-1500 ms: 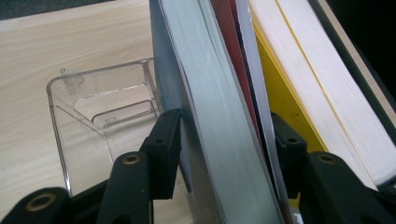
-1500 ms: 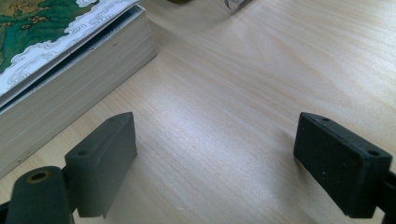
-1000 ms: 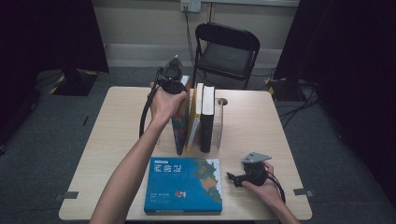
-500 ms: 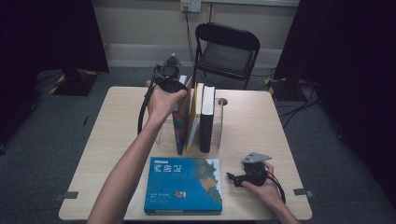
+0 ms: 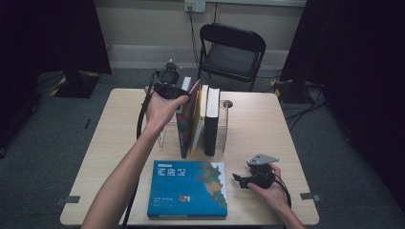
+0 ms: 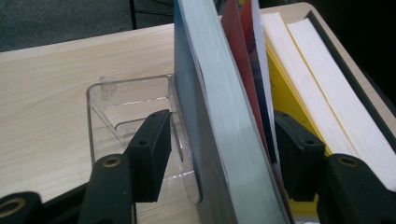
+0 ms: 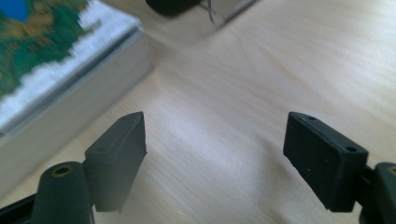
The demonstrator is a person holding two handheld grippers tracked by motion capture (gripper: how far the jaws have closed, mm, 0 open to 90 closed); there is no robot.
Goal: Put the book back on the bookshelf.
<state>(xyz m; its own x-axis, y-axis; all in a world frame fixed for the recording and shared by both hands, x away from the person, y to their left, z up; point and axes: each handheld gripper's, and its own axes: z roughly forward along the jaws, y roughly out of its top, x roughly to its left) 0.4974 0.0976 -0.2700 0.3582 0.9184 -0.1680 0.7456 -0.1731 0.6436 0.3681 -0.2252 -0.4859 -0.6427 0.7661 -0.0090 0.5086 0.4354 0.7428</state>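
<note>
High view: the left gripper point(image 5: 177, 90) sits over the clear rack point(image 5: 224, 125) on the table point(image 5: 267, 124), its jaws having just been opening off the blue book point(image 5: 184, 126), which now stands between them unpressed, likely released. The right gripper point(image 5: 241, 180) rests open beside the flat map book point(image 5: 187, 188).

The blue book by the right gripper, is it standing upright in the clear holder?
No, the blue book lies flat on the table, in front of the holder and its standing books.
</note>
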